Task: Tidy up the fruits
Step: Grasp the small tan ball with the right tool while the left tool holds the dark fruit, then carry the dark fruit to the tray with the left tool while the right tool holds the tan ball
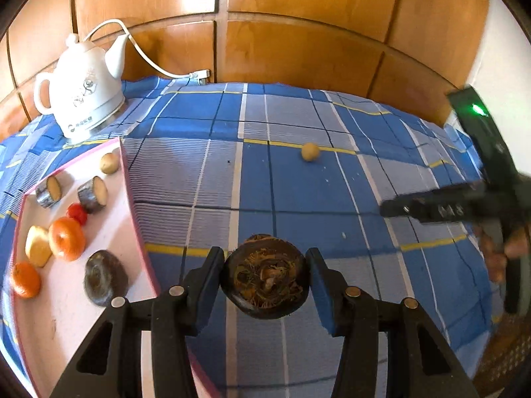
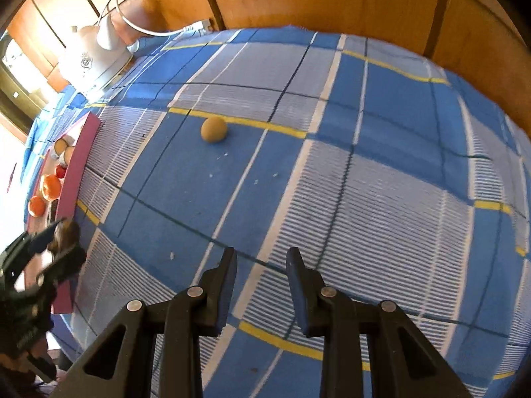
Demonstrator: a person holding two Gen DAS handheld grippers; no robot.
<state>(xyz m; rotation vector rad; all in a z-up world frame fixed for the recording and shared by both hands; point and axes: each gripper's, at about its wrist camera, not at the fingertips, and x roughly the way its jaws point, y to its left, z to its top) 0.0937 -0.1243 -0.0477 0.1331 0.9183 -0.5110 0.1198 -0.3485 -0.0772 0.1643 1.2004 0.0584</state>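
My left gripper [image 1: 265,273] is shut on a dark brown round fruit [image 1: 265,282] with a fibrous top, held just right of the pink-rimmed tray [image 1: 134,205]. The tray holds oranges [image 1: 66,238], a small tomato [image 1: 78,213], cut dark-skinned pieces [image 1: 94,195], a yellowish fruit and another dark fruit [image 1: 104,277]. A small tan round fruit [image 1: 310,151] [image 2: 214,129] lies alone on the checked cloth. My right gripper [image 2: 262,265] hangs over the cloth, short of that fruit, its jaws narrowly open with nothing between them. The right wrist view catches the left gripper [image 2: 61,243] by the tray's side [image 2: 76,172].
A white kettle [image 1: 86,93] [image 2: 96,49] with a white cable [image 1: 146,58] stands at the back left, behind the tray. Wooden panels [image 1: 298,49] close off the far side. The blue checked cloth [image 2: 381,182] covers the table, whose far edge meets those panels.
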